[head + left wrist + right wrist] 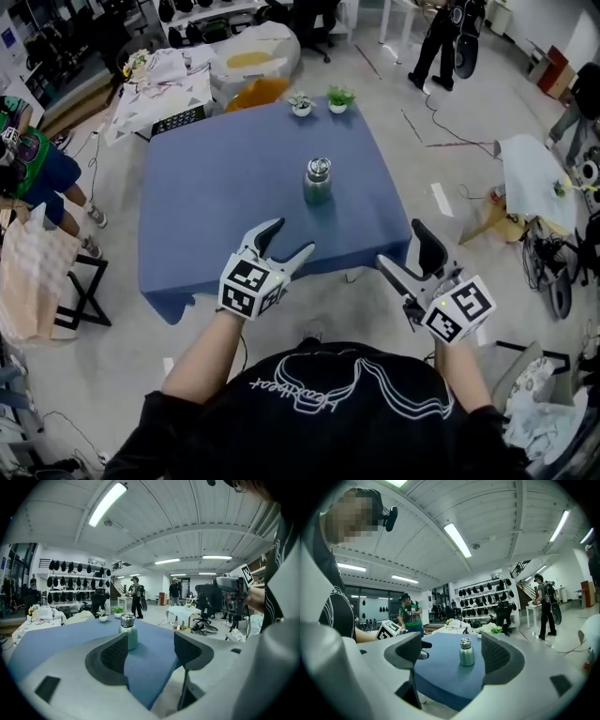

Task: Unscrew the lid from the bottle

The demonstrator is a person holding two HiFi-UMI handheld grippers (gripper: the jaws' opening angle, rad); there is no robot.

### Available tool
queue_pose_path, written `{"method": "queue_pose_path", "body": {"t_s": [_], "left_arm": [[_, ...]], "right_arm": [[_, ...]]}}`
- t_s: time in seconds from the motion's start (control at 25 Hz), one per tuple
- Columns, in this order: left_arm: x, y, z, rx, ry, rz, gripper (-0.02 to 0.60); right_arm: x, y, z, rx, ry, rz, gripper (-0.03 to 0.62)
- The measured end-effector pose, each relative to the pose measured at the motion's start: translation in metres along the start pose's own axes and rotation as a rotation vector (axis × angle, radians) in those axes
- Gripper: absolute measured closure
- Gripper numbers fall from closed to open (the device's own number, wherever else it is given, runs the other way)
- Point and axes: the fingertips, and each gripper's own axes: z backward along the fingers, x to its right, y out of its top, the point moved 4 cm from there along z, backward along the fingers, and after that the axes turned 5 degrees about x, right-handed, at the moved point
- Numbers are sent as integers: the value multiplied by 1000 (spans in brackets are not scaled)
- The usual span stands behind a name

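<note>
A small pale-green bottle (317, 185) with a shiny metal lid (319, 169) stands upright near the middle of the blue-clothed table (216, 187). The bottle (129, 633) shows past the left jaws, and the bottle (466, 653) stands between the right jaws' line of sight, well beyond them. My left gripper (289, 246) hovers over the table's near edge, open and empty. My right gripper (407, 253) hangs just off the near right corner, open and empty too. Both are well short of the bottle.
Two small potted plants (320, 100) sit at the table's far edge. A folding stool (80, 291) stands at the left, a white-covered side table (534, 173) at the right. People stand about the room, one at the far back (441, 37), one at the left (37, 178).
</note>
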Motion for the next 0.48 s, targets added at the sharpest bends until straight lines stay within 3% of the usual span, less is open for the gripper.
{"method": "queue_pose_path", "body": {"t_s": [0.24,0.48], "left_arm": [[-53,-11,-54,-30,-55,-40,281],[-73,-29,-97,-69,-112,-78,281]], "right_arm": [[26,-16,-41,-47,-44,-24,201],[38,-34,-63,-87,-57,-55,201]]}}
